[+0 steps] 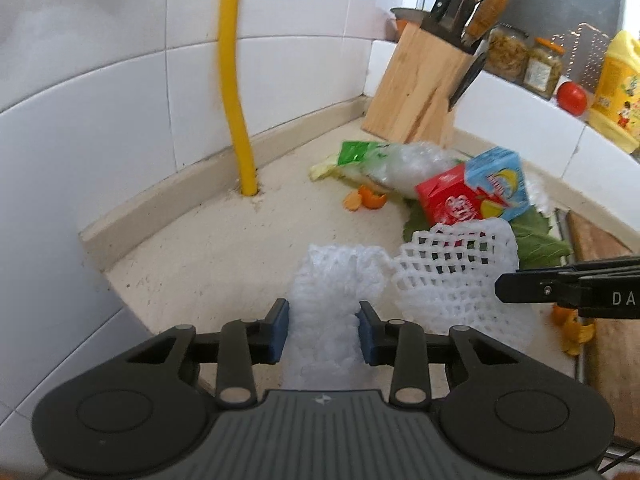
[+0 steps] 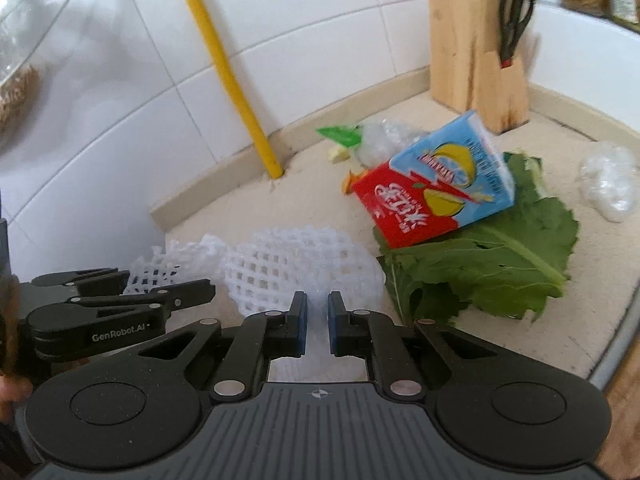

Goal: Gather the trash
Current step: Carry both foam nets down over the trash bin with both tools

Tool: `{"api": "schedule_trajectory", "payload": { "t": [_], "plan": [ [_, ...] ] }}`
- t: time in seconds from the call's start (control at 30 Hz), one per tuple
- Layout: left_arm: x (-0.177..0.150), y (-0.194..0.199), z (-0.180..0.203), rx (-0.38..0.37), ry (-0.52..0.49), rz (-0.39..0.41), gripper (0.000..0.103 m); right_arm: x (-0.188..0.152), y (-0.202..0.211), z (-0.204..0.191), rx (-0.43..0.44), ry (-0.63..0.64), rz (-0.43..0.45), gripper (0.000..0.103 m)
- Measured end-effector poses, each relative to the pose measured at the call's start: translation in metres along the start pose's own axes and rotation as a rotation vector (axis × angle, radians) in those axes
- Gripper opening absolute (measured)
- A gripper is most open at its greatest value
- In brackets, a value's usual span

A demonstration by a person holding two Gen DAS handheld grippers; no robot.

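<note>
Two white foam fruit nets lie on the beige counter. My left gripper is shut on the nearer foam net, its blue pads squeezing both sides. My right gripper is shut on the other foam net, pinching its near edge thin. Each gripper also shows in the other view: the right gripper at the right, the left gripper at the left on its net. Behind lie a red and blue juice carton, a green leaf, a crumpled plastic bag and orange peel.
A yellow pipe rises from the counter by the tiled wall. A wooden knife block stands in the corner. Jars, a tomato and a yellow bottle sit on the ledge. Clear wrap and more peel lie right.
</note>
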State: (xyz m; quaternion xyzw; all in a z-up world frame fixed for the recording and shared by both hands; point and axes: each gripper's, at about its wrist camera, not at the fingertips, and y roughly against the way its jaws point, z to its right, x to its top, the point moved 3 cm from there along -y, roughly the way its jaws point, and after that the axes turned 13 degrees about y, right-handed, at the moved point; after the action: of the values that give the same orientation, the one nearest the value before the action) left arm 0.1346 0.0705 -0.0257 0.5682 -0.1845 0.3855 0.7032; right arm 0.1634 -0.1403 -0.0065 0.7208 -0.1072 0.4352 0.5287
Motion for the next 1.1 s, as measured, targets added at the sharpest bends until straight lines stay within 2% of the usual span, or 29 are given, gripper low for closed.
{"api": "schedule_trajectory", "payload": {
  "t": [0.17,0.33,0.67,0.87,1.1],
  "plan": [
    [-0.002,0.016,-0.005,-0.040,-0.005,0.016,0.030,0.001,0.013,-0.017,-0.016,0.003,0.023,0.014],
    [-0.002,0.038,-0.018,-0.035,0.000,0.053,0.030,0.005,0.015,-0.039,-0.003,0.025,0.041,0.014],
    [-0.021,0.091,-0.080,0.092,0.097,0.115,0.030,0.011,-0.008,-0.107,0.127,0.130,0.019,0.014],
    [-0.038,0.111,-0.116,0.179,0.171,0.124,0.030,0.009,-0.028,-0.148,0.213,0.197,-0.017,0.014],
    [-0.056,0.122,-0.138,0.255,0.229,0.117,0.030,0.001,-0.050,-0.170,0.269,0.229,-0.065,0.014]
  ]
}}
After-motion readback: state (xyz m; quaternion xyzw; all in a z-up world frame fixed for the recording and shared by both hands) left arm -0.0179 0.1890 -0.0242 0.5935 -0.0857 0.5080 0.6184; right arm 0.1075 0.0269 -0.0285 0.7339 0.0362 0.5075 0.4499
